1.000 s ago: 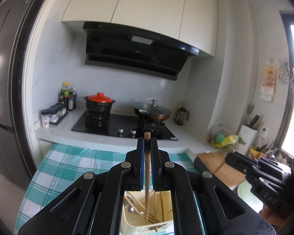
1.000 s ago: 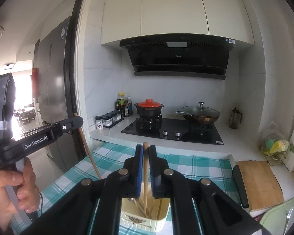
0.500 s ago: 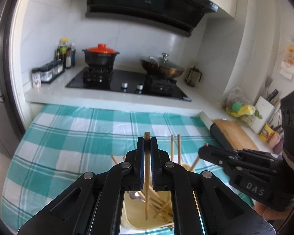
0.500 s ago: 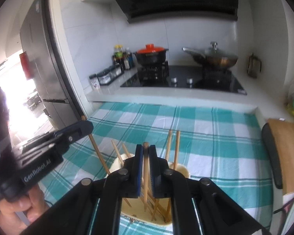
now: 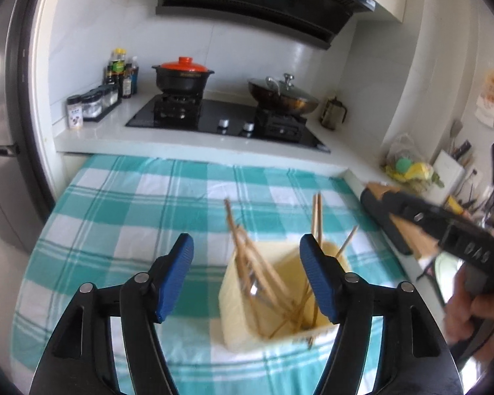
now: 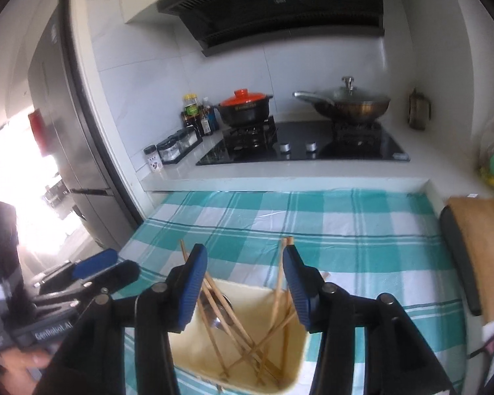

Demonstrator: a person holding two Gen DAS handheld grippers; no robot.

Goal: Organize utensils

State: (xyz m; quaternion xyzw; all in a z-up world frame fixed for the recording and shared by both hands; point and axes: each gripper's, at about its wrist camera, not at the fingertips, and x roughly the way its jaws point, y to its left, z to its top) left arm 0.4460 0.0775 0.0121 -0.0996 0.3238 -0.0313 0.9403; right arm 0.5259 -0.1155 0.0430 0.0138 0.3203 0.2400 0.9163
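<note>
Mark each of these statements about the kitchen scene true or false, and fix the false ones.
1. The left gripper is clamped on a chopstick. False: its jaws have just been opening, and no chopstick is pinched between the blue pads.
2. Wooden chopsticks stand inside the cream container. True.
3. The container sits on a teal checked cloth. True.
4. The black pot on the stove has a glass lid. False: its lid is red-orange; the glass lid is on the wok.
5. The right gripper is open above the container. True; its jaws have just been opening.
6. A cutting board lies left of the cloth. False: it lies to the right.
</note>
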